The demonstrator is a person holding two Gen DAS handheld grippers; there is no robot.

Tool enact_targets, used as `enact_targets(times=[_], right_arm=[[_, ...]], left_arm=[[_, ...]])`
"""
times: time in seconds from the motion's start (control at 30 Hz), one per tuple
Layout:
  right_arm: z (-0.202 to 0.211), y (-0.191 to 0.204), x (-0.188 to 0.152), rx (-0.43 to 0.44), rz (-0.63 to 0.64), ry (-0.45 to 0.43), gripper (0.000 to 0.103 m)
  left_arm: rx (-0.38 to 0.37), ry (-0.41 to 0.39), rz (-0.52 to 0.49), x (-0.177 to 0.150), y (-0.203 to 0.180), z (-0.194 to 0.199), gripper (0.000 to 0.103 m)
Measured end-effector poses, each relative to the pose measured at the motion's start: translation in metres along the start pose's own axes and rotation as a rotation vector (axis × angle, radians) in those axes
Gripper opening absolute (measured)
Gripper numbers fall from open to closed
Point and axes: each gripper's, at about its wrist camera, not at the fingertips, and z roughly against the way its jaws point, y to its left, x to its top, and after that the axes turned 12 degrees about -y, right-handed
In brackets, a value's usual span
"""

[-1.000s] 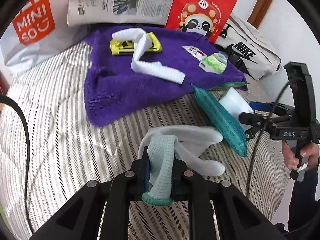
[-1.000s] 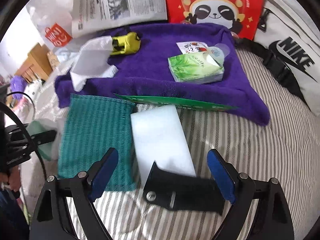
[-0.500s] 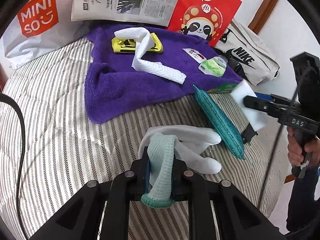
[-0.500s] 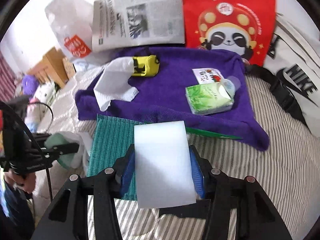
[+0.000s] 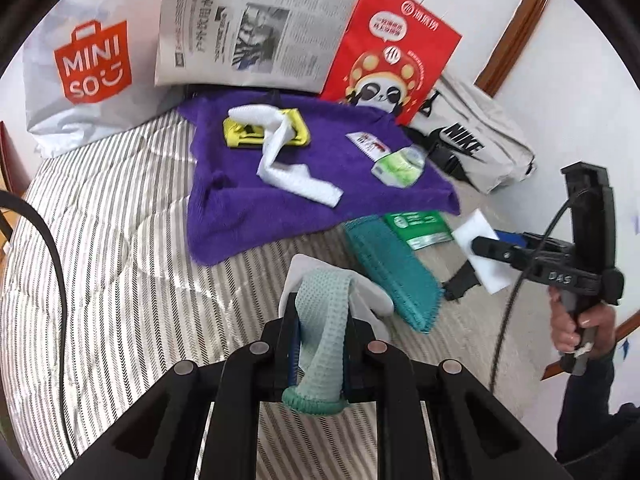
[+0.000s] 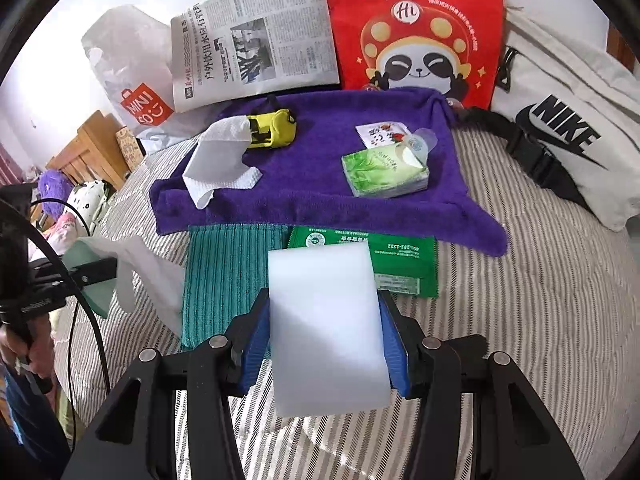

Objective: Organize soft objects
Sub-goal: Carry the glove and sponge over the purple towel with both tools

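One striped bed cover (image 6: 540,280), purple towel (image 6: 320,184) at far side, bags along white wall. Left gripper (image 5: 320,354) nearly closed, pinching a pale green cloth (image 5: 322,332). Right gripper (image 6: 324,344) clamps a white sponge (image 6: 324,320), raised above the bed. Teal cloth (image 6: 224,280) partly hidden behind sponge.

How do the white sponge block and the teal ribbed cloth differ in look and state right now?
The white sponge block is smooth, thick and plain; the teal ribbed cloth is flat, thin and corded. The block is gripped between the right tongs above the bedding; the cloth lies free on the striped bedspread, its far edge meeting the purple towel. Both are rectangular.
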Motion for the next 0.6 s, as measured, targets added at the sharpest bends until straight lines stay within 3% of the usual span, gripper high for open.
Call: enact_targets(times=[0.6], right_arm=[[0.009, -0.006, 0.036, 0.016, -0.002, -0.056, 0.051]], left_arm=[[-0.033, -0.090, -0.033, 0.059, -0.022, 0.020, 0.015]])
